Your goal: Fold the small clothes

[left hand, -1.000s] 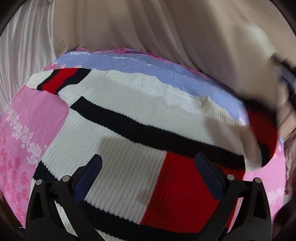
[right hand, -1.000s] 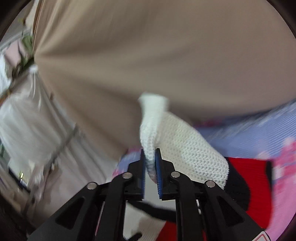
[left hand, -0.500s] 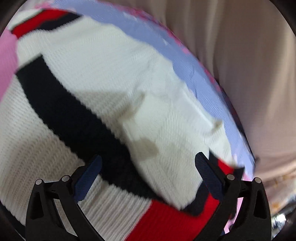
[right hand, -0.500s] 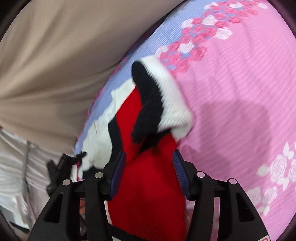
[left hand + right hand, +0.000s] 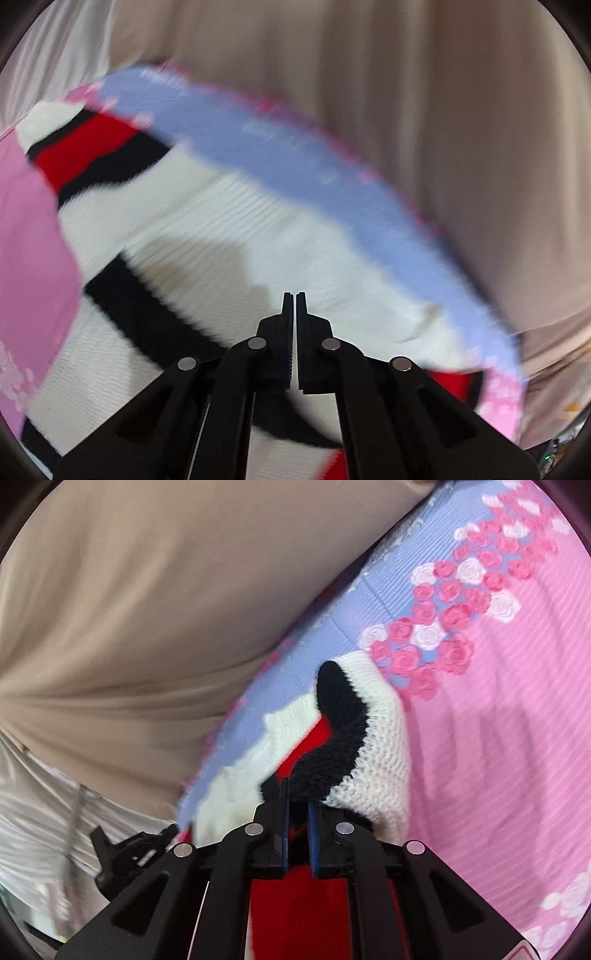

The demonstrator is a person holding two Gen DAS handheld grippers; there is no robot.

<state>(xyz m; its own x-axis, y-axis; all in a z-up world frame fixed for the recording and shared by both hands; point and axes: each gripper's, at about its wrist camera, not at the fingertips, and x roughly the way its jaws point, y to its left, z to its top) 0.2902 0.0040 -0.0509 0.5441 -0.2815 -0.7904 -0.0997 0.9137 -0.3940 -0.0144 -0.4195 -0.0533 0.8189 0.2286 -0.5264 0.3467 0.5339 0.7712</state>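
A small white knit sweater (image 5: 229, 221) with black and red stripes lies on a bed. My left gripper (image 5: 294, 299) is shut and empty above its white middle part; the view is blurred. In the right wrist view the sweater's sleeve (image 5: 354, 738), with a black band and white cuff, is folded over the red part. My right gripper (image 5: 295, 805) is nearly shut, and its jaws pinch the black band of the sleeve. The left gripper (image 5: 129, 849) shows at lower left of that view.
The bedsheet is pink (image 5: 498, 757) with a lilac band (image 5: 295, 162) and rose prints (image 5: 443, 627). A beige curtain (image 5: 443, 129) hangs right behind the bed's far edge, with pale cloth (image 5: 33, 812) beside it.
My left gripper has shut from wide open and swung back over the sweater's middle. My right gripper let go of the sleeve, then closed on its black band.
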